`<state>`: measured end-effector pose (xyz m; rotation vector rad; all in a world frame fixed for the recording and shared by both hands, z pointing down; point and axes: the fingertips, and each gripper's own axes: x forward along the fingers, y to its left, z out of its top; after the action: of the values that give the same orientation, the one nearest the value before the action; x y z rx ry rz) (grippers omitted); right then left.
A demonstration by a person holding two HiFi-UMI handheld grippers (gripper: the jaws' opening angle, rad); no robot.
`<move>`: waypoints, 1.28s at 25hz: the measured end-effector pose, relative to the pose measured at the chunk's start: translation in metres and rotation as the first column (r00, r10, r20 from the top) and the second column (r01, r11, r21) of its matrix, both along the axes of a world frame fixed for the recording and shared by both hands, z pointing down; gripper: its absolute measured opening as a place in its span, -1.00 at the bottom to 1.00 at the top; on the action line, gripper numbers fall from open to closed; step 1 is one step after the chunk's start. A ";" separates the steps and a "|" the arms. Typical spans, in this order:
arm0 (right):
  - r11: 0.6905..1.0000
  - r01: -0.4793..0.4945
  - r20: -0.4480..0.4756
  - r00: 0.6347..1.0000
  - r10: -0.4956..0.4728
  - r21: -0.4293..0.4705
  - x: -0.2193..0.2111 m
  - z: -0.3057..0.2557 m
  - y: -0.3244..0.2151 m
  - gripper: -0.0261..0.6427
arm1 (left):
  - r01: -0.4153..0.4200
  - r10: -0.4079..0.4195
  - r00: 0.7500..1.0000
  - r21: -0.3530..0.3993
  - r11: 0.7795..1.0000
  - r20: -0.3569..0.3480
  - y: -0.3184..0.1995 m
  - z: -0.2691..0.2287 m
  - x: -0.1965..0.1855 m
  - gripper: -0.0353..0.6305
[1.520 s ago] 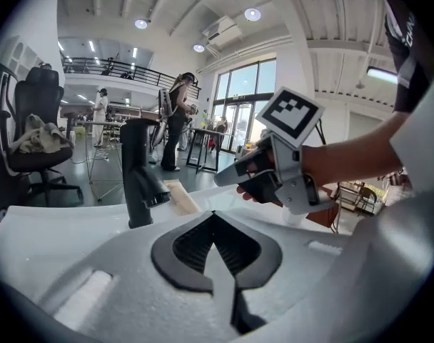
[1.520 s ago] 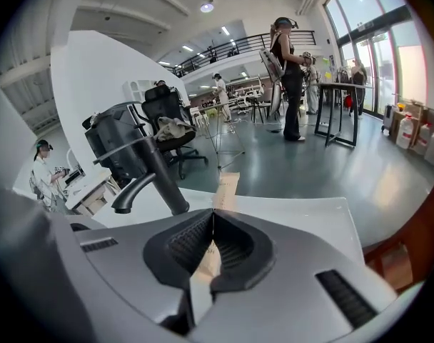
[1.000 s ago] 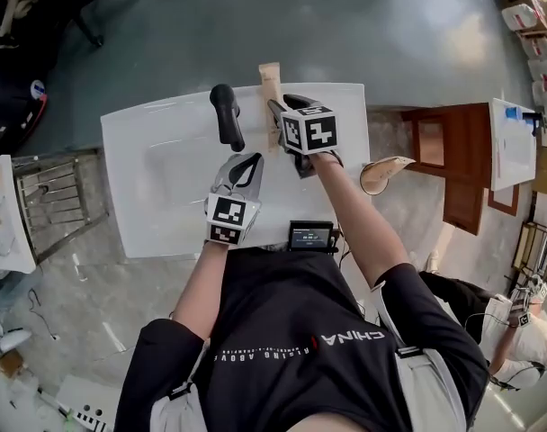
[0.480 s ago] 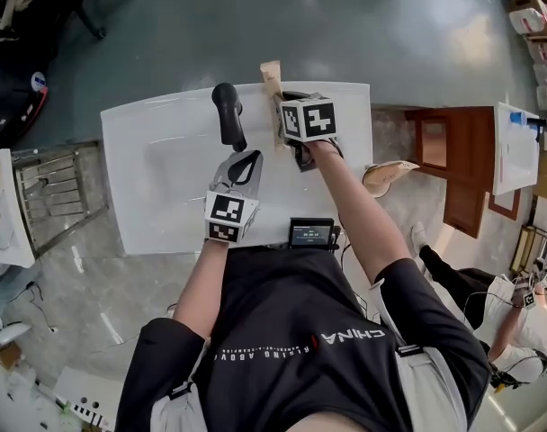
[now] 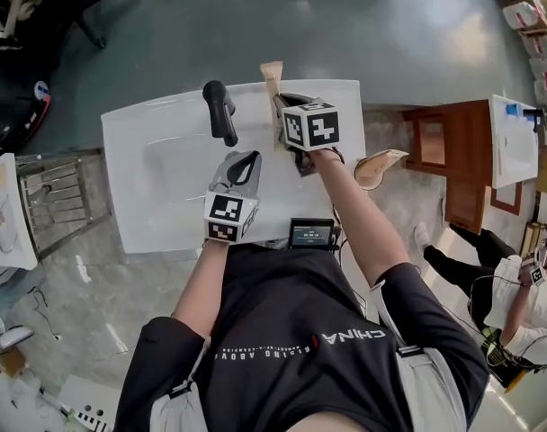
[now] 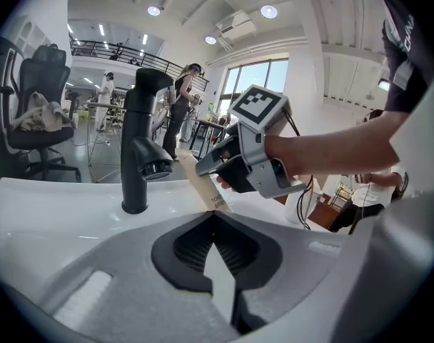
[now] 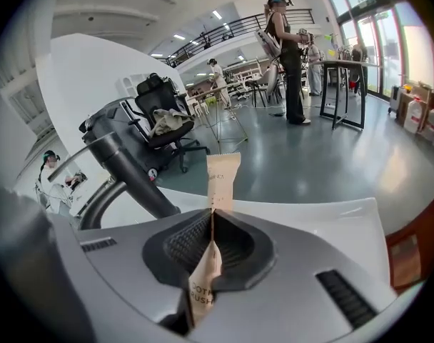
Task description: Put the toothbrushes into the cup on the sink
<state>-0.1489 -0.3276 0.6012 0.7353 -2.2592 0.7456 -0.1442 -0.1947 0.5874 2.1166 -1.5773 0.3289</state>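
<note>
Right gripper view shows the right tool [image 7: 212, 213], angled downward, just closed, pinching the paper-wrapped toothbrush [image 7: 222, 177]

Your right gripper [image 5: 279, 106] is reached out ahead of the left and pitched downward, on your bare, extended right forearm [image 5: 359, 219]. Its jaws have just been closing and now pinch a toothbrush packet [image 7: 222, 179] between the pads; the packet runs through the jaws and stands out past the tips. Your left gripper [image 5: 246, 160] sits nearer your body, tilted slightly down, on your bare left forearm [image 5: 206, 282]. Its jaws meet at the tips with nothing between them. The two grippers are apart.
</note>
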 end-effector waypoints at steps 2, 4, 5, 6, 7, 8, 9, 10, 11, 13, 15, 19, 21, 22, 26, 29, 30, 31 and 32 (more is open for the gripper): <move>1.000 0.000 0.018 1.000 -0.001 0.021 0.005 -0.012 0.005 -0.86 | -0.002 0.002 1.000 0.008 1.000 0.000 0.002 -0.004 0.005 -0.88; 0.999 0.010 0.039 0.999 -0.012 0.048 0.010 -0.025 0.012 -0.86 | 0.000 0.000 1.000 0.012 1.000 -0.010 0.004 -0.007 0.011 -0.88; 0.998 0.016 0.050 0.999 -0.020 0.064 0.014 -0.033 0.015 -0.86 | 0.002 -0.002 1.000 0.013 1.000 -0.015 0.005 -0.008 0.014 -0.88; 0.997 0.022 0.061 0.998 -0.027 0.080 0.017 -0.041 0.019 -0.86 | 0.003 -0.003 1.000 0.014 1.000 -0.017 0.006 -0.011 0.018 -0.88; 0.995 0.025 0.071 0.997 -0.032 0.096 0.021 -0.049 0.021 -0.86 | 0.002 -0.002 1.000 0.016 1.000 -0.017 0.007 -0.014 0.021 -0.88; 0.993 0.026 0.080 0.996 -0.036 0.112 0.025 -0.057 0.024 -0.86 | -0.001 0.001 1.000 0.020 1.000 -0.016 0.008 -0.017 0.024 -0.88; 0.991 0.027 0.091 0.995 -0.039 0.128 0.030 -0.065 0.026 -0.86 | -0.005 0.005 1.000 0.025 1.000 -0.013 0.007 -0.020 0.027 -0.88; 0.989 0.027 0.103 0.994 -0.042 0.143 0.035 -0.072 0.029 -0.86 | -0.009 0.010 1.000 0.031 0.999 -0.009 0.008 -0.024 0.030 -0.88; 0.987 0.026 0.115 0.992 -0.044 0.156 0.040 -0.079 0.032 -0.86 | -0.013 0.013 1.000 0.037 0.999 -0.007 0.008 -0.027 0.033 -0.88; 0.984 0.022 0.138 0.989 -0.047 0.178 0.053 -0.090 0.041 -0.86 | -0.018 0.018 1.000 0.048 0.999 -0.002 0.010 -0.034 0.040 -0.88; 0.981 0.016 0.156 0.987 -0.048 0.196 0.066 -0.099 0.050 -0.86 | -0.021 0.021 1.000 0.058 0.998 0.004 0.013 -0.042 0.047 -0.88; 0.973 0.014 0.188 0.980 -0.058 0.230 0.092 -0.114 0.073 -0.86 | -0.029 0.028 1.000 0.087 0.996 0.015 0.017 -0.057 0.062 -0.88; 0.969 0.010 0.199 0.978 -0.061 0.245 0.107 -0.119 0.084 -0.86 | -0.037 0.035 0.999 0.096 0.995 0.018 0.020 -0.063 0.071 -0.88; 0.968 0.006 0.205 0.977 -0.059 0.253 0.114 -0.122 0.089 -0.86 | -0.042 0.040 0.999 0.100 0.994 0.020 0.022 -0.066 0.076 -0.88; 0.962 -0.022 0.230 0.972 -0.042 0.271 0.145 -0.130 0.105 -0.86 | -0.069 0.067 0.998 0.111 0.991 0.022 0.028 -0.070 0.096 -0.88; 0.959 -0.039 0.243 0.970 -0.031 0.280 0.166 -0.134 0.115 -0.86 | -0.094 0.092 0.995 0.111 0.989 0.024 0.031 -0.072 0.113 -0.88; 0.959 -0.045 0.245 0.969 -0.027 0.281 0.173 -0.134 0.118 -0.86 | -0.102 0.100 0.995 0.112 0.988 0.024 0.031 -0.072 0.118 -0.88; 0.958 -0.049 0.246 0.969 -0.022 0.281 0.179 -0.134 0.121 -0.86 | -0.110 0.108 0.994 0.113 0.988 0.025 0.032 -0.073 0.123 -0.88; 0.958 -0.054 0.246 0.969 -0.018 0.281 0.184 -0.134 0.123 -0.86 | -0.117 0.115 0.993 0.113 0.987 0.024 0.032 -0.074 0.128 -0.88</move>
<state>0.0352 -0.2044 0.4669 0.8365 -2.6271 0.5479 -0.0164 -0.1623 0.5137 2.3049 -1.5192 0.3033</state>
